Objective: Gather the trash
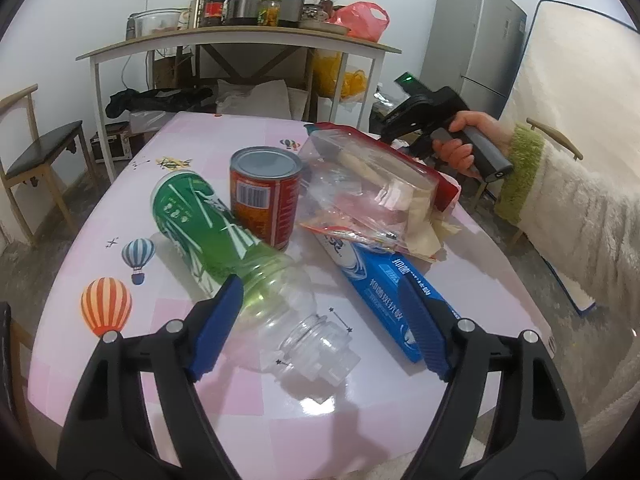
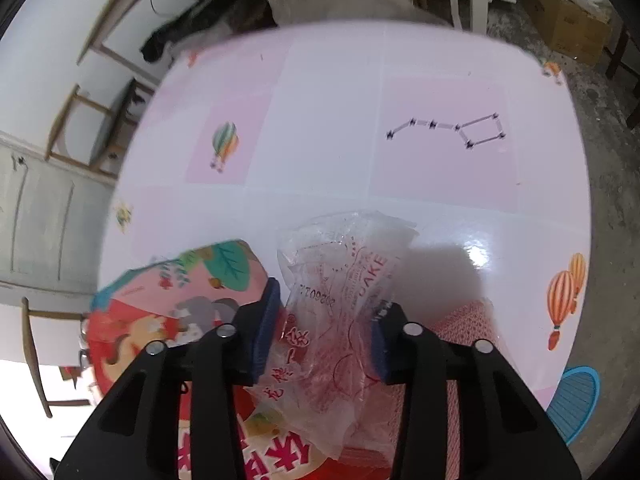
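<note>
The wrapper (image 2: 340, 304) is thin, clear, crumpled plastic printed with red characters and a black date code. It stands between the pads of the right gripper (image 2: 322, 338), which are clamped on it from both sides, above the near part of the table (image 2: 340, 120). Left of it, under the gripper, lies a red and pink bag (image 2: 160, 320) with cartoon artwork.

In the left wrist view more trash lies on the table. A bottle (image 1: 224, 248), clear plastic with a green label and no cap, lies on its side with its neck toward the camera. The left gripper (image 1: 324, 320) stands apart around the bottle's shoulder; its left pad is at the bottle, while the right pad is over a blue box (image 1: 380, 280). An upright orange can (image 1: 266, 196) stands just behind the bottle, touching it. Right of the can sits a clear bag (image 1: 368, 196) with a red edge, filled with scraps, resting partly on the box. A hand (image 1: 464, 140) holds the right gripper's handle at the far right.
</note>
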The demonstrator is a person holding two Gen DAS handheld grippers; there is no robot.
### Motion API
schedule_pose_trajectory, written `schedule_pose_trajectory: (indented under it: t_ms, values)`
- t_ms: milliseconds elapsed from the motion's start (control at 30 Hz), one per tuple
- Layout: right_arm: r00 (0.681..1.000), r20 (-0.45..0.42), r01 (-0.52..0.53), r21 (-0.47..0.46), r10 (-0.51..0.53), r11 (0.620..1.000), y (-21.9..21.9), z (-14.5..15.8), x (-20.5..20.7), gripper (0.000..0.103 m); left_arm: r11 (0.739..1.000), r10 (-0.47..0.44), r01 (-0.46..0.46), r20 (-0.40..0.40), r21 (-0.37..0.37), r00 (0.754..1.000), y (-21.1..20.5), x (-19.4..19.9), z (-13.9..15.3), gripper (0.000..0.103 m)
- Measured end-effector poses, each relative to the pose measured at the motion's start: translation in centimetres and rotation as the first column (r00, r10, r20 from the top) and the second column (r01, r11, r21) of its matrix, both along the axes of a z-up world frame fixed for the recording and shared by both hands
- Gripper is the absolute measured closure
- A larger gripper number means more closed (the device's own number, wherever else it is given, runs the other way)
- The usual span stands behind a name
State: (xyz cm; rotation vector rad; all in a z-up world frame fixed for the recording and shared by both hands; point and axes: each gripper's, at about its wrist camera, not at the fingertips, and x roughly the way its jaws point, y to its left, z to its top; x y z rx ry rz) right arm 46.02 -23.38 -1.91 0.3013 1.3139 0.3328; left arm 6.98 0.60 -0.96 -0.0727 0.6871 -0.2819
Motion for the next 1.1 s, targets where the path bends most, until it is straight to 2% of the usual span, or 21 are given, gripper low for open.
schedule_pose_trajectory:
  t_ms: [167, 333, 533, 667, 767, 867, 967, 1100]
  values:
    - [0.996, 0.075, 0.047, 0.048, -0.051, 0.998, -1.4, 2.8, -1.1, 0.078, 1.000, 0.028, -0.028, -0.006, -0.013, 1.000, 0.8, -0.9, -0.2, 0.033]
    - [0.981, 0.169, 0.086, 0.086, -0.099, 0.993, -2.7, 6.7, -3.4, 0.079, 0.998, 0.055, -0.055, 0.005, -0.011, 0.998, 2.1, -2.7, -0.2, 0.034]
    - [0.968, 0.233, 0.057, 0.166, -0.095, 0.985, -2.9, 10.9, -7.6, 0.079, 0.995, 0.097, -0.097, -0.005, -0.011, 0.995, 3.8, -4.3, -0.8, 0.035]
    - [0.962, 0.271, -0.045, 0.205, -0.013, 0.978, 0.4, 13.2, -11.9, 0.079, 0.990, 0.135, -0.136, -0.016, -0.026, 0.991, 5.3, -5.0, -1.0, 0.035]
    - [0.955, 0.286, -0.155, 0.248, 0.081, 0.956, 4.7, 13.8, -15.2, 0.079, 0.985, 0.173, -0.174, -0.027, -0.019, 0.985, 6.7, -5.8, -1.4, 0.035]
    - [0.945, 0.268, -0.267, 0.298, 0.188, 0.917, 10.1, 12.8, -18.5, 0.079, 0.976, 0.216, -0.216, -0.040, 0.005, 0.976, 8.1, -6.7, -2.1, 0.035]
    - [0.927, 0.252, -0.349, 0.310, 0.277, 0.885, 15.4, 11.1, -21.4, 0.079, 0.963, 0.268, -0.267, -0.055, 0.018, 0.962, 9.7, -7.7, -2.8, 0.035]
    - [0.911, 0.194, -0.410, 0.322, 0.364, 0.853, 21.5, 8.2, -23.6, 0.078, 0.932, 0.362, -0.361, -0.076, 0.022, 0.929, 12.6, -9.4, -3.9, 0.035]
